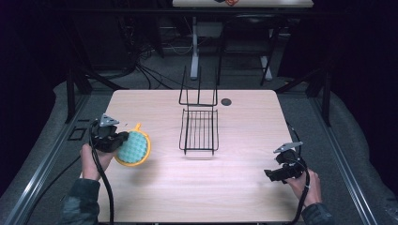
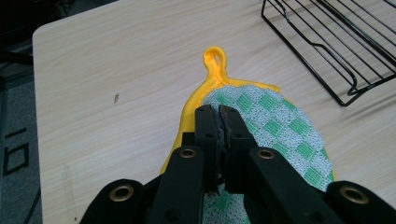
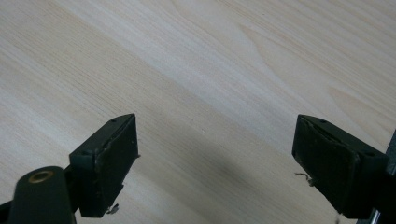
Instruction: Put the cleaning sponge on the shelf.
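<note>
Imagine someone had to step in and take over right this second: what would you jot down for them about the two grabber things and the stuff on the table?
Left gripper: jaws shut on the round green-checked pot holder with the yellow rim, held by its edge at the table's left side; its yellow loop points away from the gripper.
Right gripper: jaws open, nothing between them, low over bare table at the right.
Black wire rack: at the table's middle, nothing in it.
Done: pot holder gripped.
Left: probably carrying it over to the rack; the right gripper is free to help.
</note>
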Motion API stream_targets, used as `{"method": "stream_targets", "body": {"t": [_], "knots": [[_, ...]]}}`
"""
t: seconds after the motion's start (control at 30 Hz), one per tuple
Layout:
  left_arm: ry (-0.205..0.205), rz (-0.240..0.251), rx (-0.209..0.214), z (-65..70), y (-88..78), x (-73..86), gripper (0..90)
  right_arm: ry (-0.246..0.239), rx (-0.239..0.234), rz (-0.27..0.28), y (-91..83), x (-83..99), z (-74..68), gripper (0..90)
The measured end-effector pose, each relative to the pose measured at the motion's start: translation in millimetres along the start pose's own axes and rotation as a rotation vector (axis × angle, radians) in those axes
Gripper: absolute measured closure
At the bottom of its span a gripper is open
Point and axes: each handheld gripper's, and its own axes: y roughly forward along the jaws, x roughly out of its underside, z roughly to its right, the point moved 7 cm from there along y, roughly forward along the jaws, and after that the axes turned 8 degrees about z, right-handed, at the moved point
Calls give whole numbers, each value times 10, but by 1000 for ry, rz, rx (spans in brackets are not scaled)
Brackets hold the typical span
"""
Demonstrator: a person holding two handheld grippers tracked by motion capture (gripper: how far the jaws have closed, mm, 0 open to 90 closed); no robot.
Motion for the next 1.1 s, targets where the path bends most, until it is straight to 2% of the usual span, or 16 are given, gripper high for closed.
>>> {"method": "stream_targets", "body": {"t": [0.37, 0.57, 0.97, 1.1], "knots": [[14, 2, 27, 90, 21, -73, 873, 13, 4, 14, 0, -9, -2, 124], [21, 11, 43, 145, 40, -140, 872, -14, 17, -11, 23, 14, 6, 101], [41, 27, 76, 268, 85, -257, 871, -15, 27, -18, 35, 34, 32, 93], [39, 37, 75, 279, 81, -280, 871, -8, 25, -17, 35, 32, 29, 95]]}}
